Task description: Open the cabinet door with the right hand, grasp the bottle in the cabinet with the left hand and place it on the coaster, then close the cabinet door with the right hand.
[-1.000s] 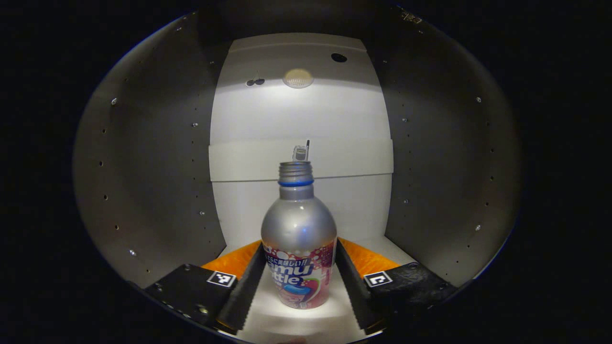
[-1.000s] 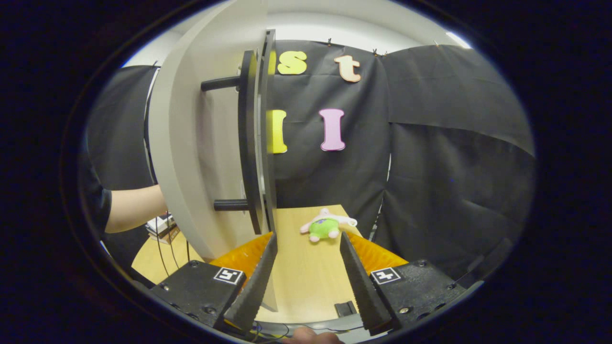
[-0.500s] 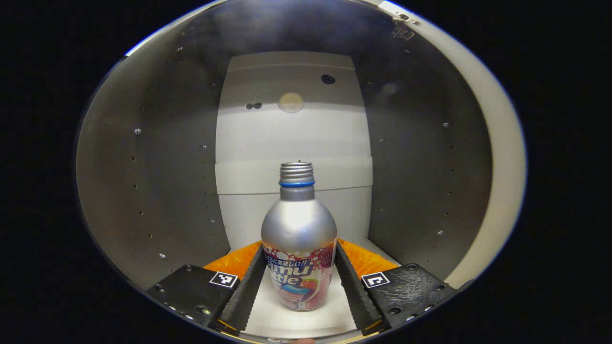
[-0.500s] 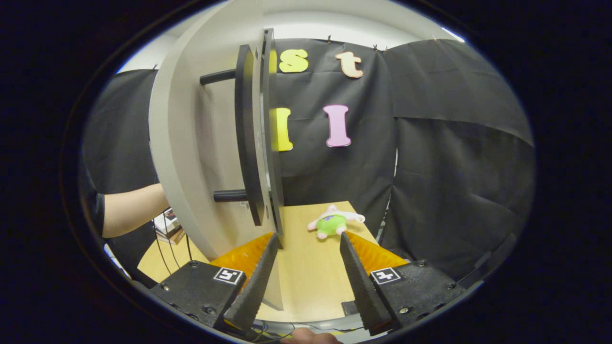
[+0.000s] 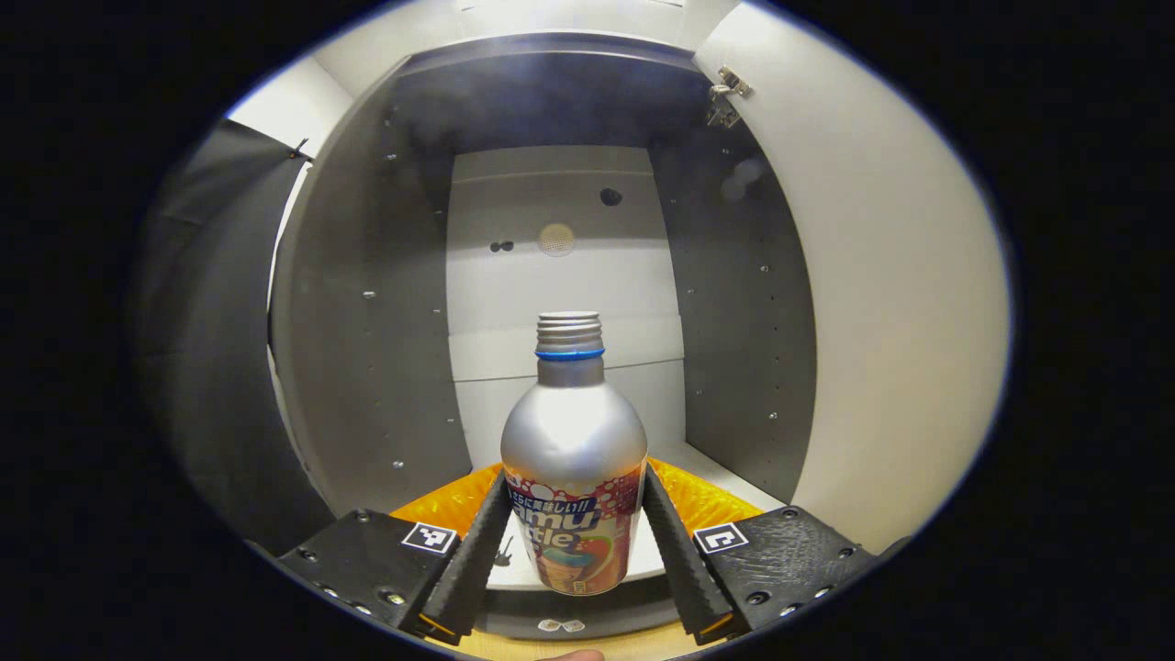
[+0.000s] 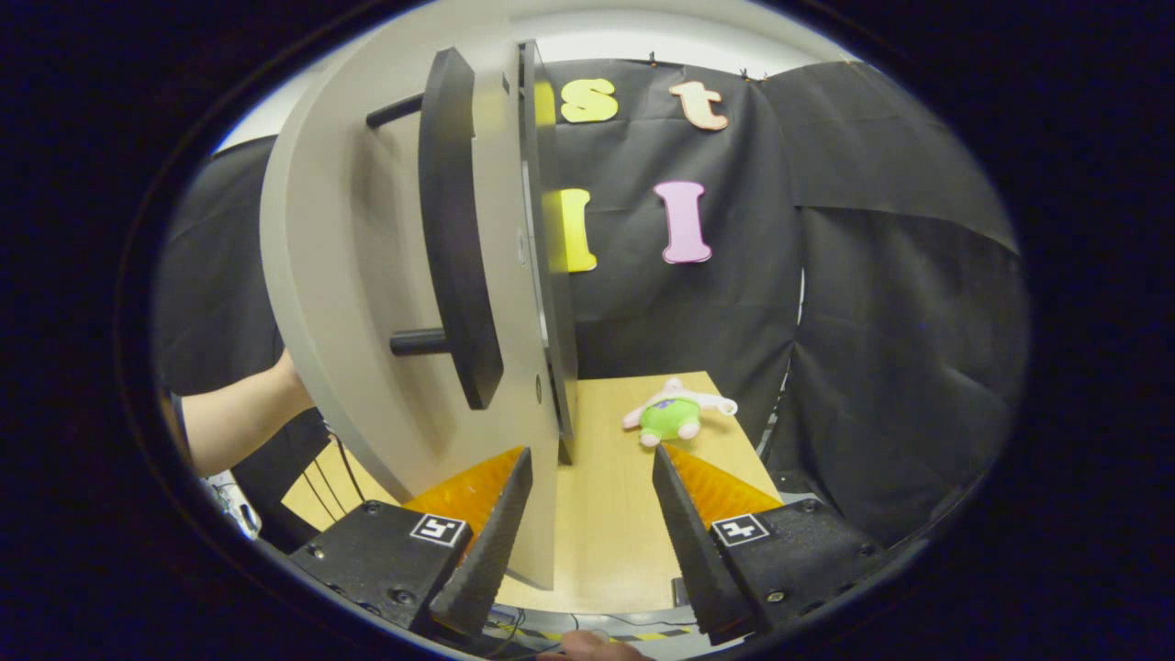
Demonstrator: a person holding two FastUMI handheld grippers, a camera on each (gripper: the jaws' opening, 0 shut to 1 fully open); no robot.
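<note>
In the left gripper view, the left gripper [image 5: 571, 542] is clenched on the bottle [image 5: 571, 487]: both fingers press the sides of its printed lower body. The bottle stands upright, silver-shouldered, with a threaded neck and a blue ring below the mouth. Its base hangs in front of the cabinet [image 5: 367, 321], just past the front lip of the cabinet floor, and seems to be clear of it, though the fisheye makes that hard to judge. Behind the bottle lie the cabinet's pale back panel and dark side walls dotted with shelf-pin holes. To the right of the cabinet opening, the cabinet door [image 5: 881, 303] stands swung wide.

In the right gripper view, the right gripper [image 6: 587, 542] is released, its fingers apart with nothing between them. The door's edge lies just beyond its left finger, the door handle [image 6: 454, 229] on the door's face. Beyond the door, a plush toy [image 6: 675, 418] lies on the wooden table [image 6: 615, 514]. Left of the door, a person's forearm [image 6: 239, 422] reaches past it.
</note>
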